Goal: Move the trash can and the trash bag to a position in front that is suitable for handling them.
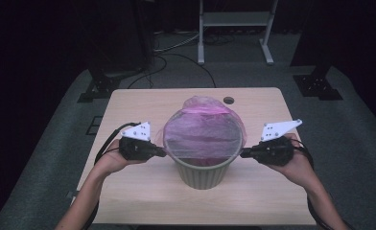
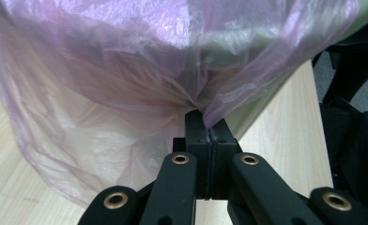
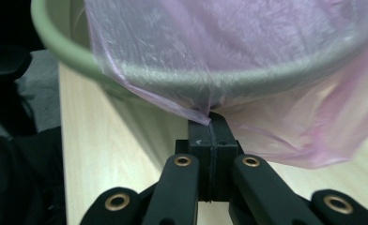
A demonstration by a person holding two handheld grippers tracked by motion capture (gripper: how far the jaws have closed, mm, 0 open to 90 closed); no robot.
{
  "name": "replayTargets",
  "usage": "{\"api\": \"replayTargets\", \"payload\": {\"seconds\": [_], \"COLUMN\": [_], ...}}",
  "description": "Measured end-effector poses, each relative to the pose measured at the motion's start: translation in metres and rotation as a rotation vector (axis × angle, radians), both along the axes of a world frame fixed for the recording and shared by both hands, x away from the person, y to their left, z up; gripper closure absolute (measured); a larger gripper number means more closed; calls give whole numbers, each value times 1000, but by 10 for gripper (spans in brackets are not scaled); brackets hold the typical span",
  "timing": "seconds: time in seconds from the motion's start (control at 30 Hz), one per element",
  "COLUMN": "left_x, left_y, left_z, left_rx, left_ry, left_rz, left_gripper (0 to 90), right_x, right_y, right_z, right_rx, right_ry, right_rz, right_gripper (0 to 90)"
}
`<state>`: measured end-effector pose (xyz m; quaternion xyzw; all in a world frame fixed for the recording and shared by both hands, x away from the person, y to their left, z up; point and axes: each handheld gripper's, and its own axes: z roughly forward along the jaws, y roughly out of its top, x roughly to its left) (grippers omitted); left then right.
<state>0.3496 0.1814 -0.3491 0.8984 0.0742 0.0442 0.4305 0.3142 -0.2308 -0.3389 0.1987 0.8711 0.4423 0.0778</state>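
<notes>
A grey-green ribbed bin [image 1: 203, 172] stands in the middle of the wooden table [image 1: 128, 105]. A thin pink plastic bag [image 1: 203, 129] lines it and drapes over its rim. My left gripper [image 1: 163, 153] sits at the bin's left rim, shut on the bag's edge; in the left gripper view the film [image 2: 126, 70] gathers into the closed jaws [image 2: 209, 123]. My right gripper [image 1: 242, 154] is at the right rim, shut on the opposite edge of the bag [image 3: 248, 42], just under the bin's rim [image 3: 79, 61], with the gripper tips [image 3: 213, 123] pinching the film.
A small round hole [image 1: 229, 100] marks the table's far edge. Beyond the table, black stand feet [image 1: 97, 88] and cables [image 1: 176, 57] lie on the grey floor, with a white frame [image 1: 234, 28] farther back.
</notes>
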Motion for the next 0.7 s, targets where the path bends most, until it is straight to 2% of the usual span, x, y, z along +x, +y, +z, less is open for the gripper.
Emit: {"api": "replayTargets", "payload": {"seconds": [0.13, 0.3, 0.4, 0.47, 0.53, 0.6, 0.7], "left_x": [-6, -11, -14, -16, -15, -12, -12], "left_y": [3, 4, 1, -2, -3, -1, 2], "left_z": [-5, -14, -19, -24, -31, -37, -41], "left_rx": [-43, -45, -28, 9, 49, 71, 71], "left_ry": [22, 47, 52, 48, 55, 67, 74], "left_rz": [-47, -79, -108, -130, -117, -94, -84], "left_gripper": [900, 900, 900, 900, 900, 900, 894], "right_x": [-2, -3, -2, -2, -2, 0, 1], "right_y": [3, 7, 9, 12, 14, 14, 11], "right_z": [-10, -24, -28, -32, -38, -46, -51], "right_rx": [-22, -50, -58, -89, -131, -154, -145], "right_ry": [51, 103, 121, 129, 141, 161, 170], "right_rz": [40, 70, 77, 79, 80, 72, 65], "right_gripper": [900, 900, 900, 900, 900, 900, 900]}}
